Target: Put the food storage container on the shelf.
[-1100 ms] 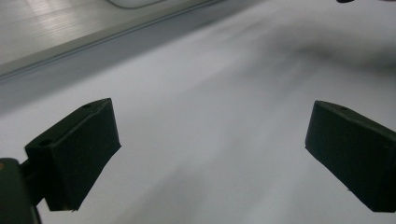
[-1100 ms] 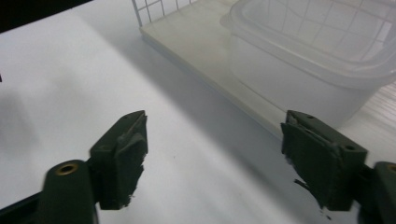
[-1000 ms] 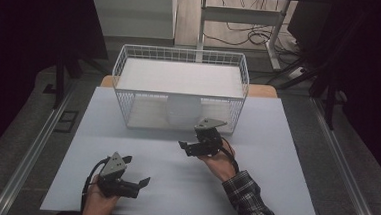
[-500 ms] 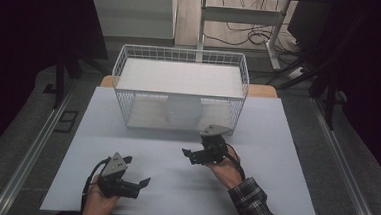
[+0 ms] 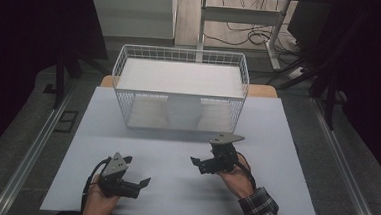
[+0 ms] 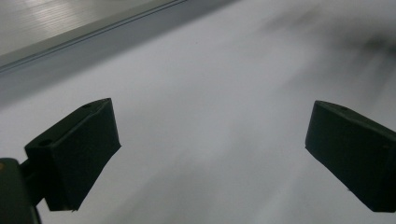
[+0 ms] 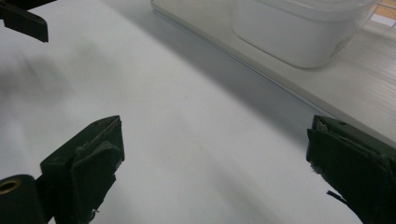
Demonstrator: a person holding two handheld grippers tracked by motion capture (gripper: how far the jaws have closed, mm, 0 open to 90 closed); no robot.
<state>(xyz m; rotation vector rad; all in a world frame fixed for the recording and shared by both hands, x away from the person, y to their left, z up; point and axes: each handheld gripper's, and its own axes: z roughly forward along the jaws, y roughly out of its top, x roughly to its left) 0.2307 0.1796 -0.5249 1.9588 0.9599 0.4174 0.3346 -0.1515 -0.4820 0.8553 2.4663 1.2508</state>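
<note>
A white wire basket (image 5: 179, 94) stands at the back of the white table (image 5: 276, 143), with a white tub (image 5: 183, 112) inside it. My right gripper (image 5: 198, 164) hovers in front of the basket, pointing left. It is open, its jaws have just been opening, and nothing lies between them. In the right gripper view the right gripper (image 7: 215, 158) frames bare table, with the tub (image 7: 299, 32) ahead at the upper right. My left gripper (image 5: 137, 173) sits near the front edge, open and empty. The left gripper view has the left gripper (image 6: 210, 140) spread wide over the tabletop.
Metal rails (image 5: 30, 153) run along both sides of the table. Desk legs and cables (image 5: 243, 35) lie on the floor beyond the basket. One black jaw of the left gripper (image 7: 23, 18) pokes into the top left of the right gripper view.
My right hand has drawn back from the basket, moving right and toward the front edge. Its jaws look wider apart. The left hand has stayed put.
</note>
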